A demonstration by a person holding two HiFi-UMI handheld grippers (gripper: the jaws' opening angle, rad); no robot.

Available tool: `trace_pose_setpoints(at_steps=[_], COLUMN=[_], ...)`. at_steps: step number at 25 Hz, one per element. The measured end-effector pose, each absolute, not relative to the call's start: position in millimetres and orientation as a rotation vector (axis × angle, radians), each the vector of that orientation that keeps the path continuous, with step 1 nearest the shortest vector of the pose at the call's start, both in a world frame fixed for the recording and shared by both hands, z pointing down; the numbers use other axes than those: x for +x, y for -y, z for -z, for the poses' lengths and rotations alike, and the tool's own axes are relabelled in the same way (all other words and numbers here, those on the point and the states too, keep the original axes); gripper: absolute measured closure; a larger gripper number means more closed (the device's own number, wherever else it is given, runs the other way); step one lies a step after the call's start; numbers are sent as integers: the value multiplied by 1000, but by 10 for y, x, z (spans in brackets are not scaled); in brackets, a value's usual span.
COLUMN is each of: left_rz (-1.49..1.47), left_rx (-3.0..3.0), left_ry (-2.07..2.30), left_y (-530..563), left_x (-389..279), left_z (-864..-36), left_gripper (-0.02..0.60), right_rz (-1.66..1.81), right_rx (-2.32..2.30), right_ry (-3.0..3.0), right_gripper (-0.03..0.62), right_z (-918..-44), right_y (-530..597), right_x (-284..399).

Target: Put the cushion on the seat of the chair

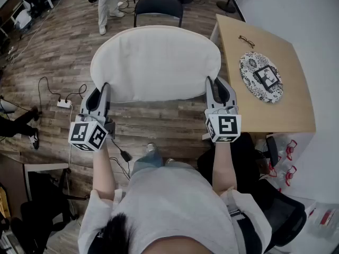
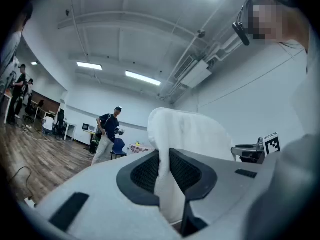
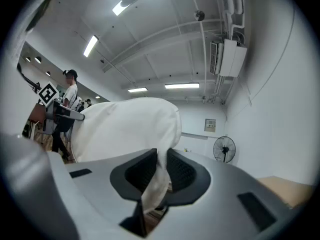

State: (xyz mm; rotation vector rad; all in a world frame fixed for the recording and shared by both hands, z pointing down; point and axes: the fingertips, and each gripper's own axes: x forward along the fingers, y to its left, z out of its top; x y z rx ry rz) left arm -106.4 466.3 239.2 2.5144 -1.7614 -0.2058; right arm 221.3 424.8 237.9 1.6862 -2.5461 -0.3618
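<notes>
A cream-white cushion point(image 1: 154, 62) hangs in the air in front of me, stretched flat between both grippers. My left gripper point(image 1: 104, 92) is shut on the cushion's near left edge. In the left gripper view the cushion fabric point(image 2: 165, 184) is pinched between the dark pads of that gripper point(image 2: 164, 170). My right gripper point(image 1: 214, 89) is shut on the near right edge. The right gripper view shows the cushion cloth point(image 3: 159, 176) squeezed between the jaws of that gripper point(image 3: 161, 170). A dark chair point(image 1: 158, 7) stands beyond the cushion, and its seat is mostly hidden behind the cushion.
A light wooden table point(image 1: 280, 110) stands at the right with a patterned round plate point(image 1: 260, 76) and glasses point(image 1: 246, 41) on it. A power strip point(image 1: 64, 103) and cables lie on the wood floor at left. A person point(image 1: 108, 4) stands at the far side.
</notes>
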Motion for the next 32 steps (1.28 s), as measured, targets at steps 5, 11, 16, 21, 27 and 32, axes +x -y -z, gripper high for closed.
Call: trace_pose_setpoints(at_steps=[5, 11, 16, 21, 27, 32], left_rz=[204, 204, 232, 244, 247, 247], left_rx=[2510, 2517, 2545, 2564, 2581, 2576], left_ry=[1748, 1727, 1715, 1700, 1661, 1621], left_y=[-4523, -4293, -4052, -3786, -3541, -3331], left_x=[-1140, -1233, -1387, -1575, -1786, -1805], left_z=[-2420, -2461, -2418, -2405, -2475, -2578], left_gripper=[522, 522, 522, 522, 522, 522], right_rz=[355, 342, 301, 310, 301, 261], right_rx=[1687, 1708, 1737, 1746, 1763, 1775], right_ry=[2539, 2528, 2578, 2580, 2548, 2519], right_gripper=[539, 539, 537, 537, 537, 537], right_z=[-2402, -2431, -2388, -2363, -2426, -2494], right_y=[-4128, -3938, -3726, -3483, -3309, -3167], right_x=[2133, 2051, 1932, 1740, 1533, 1523])
